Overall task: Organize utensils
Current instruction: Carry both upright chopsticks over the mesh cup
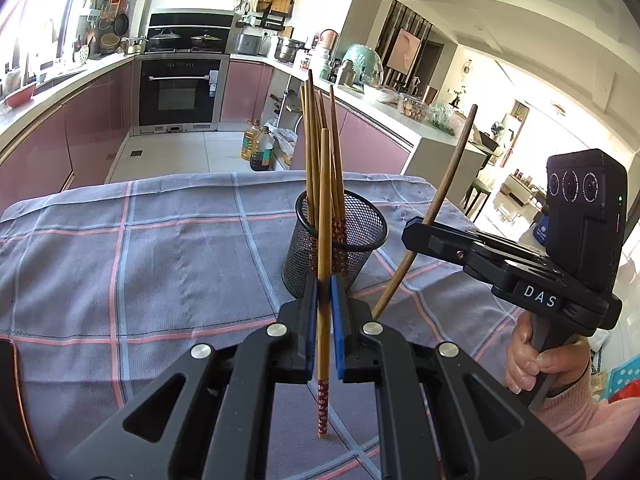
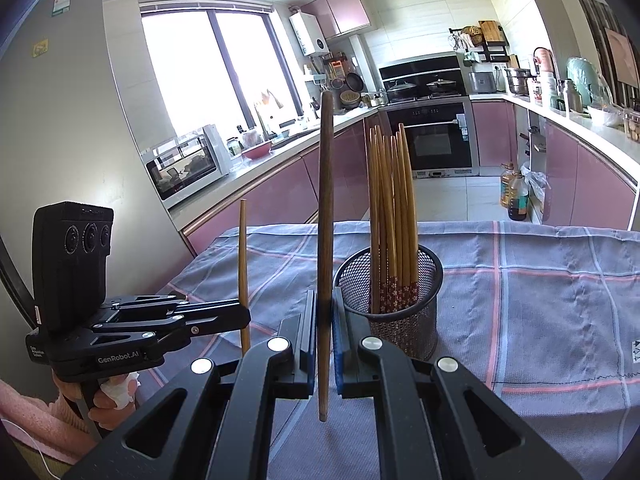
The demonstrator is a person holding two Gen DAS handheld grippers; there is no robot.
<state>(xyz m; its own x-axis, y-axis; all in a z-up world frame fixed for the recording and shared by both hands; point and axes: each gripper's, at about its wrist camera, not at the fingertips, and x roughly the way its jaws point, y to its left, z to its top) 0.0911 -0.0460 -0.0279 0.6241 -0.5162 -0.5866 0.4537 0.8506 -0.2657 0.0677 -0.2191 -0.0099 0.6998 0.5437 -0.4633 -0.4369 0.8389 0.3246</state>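
While mesh cup [image 1: 334, 240] is holding chopsticks [image 1: 320, 152], left gripper [image 1: 324, 300] is clamping light chopstick [image 1: 324, 248] upright; right gripper [image 2: 325, 316] is clamping dark stick [image 2: 325, 216] beside cup.

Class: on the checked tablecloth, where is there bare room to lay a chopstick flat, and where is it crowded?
Bare cloth stretches left of the mesh holder toward the table's far and left edges, and right of it in the right wrist view. It is crowded in front of the holder, around the left gripper and right gripper.
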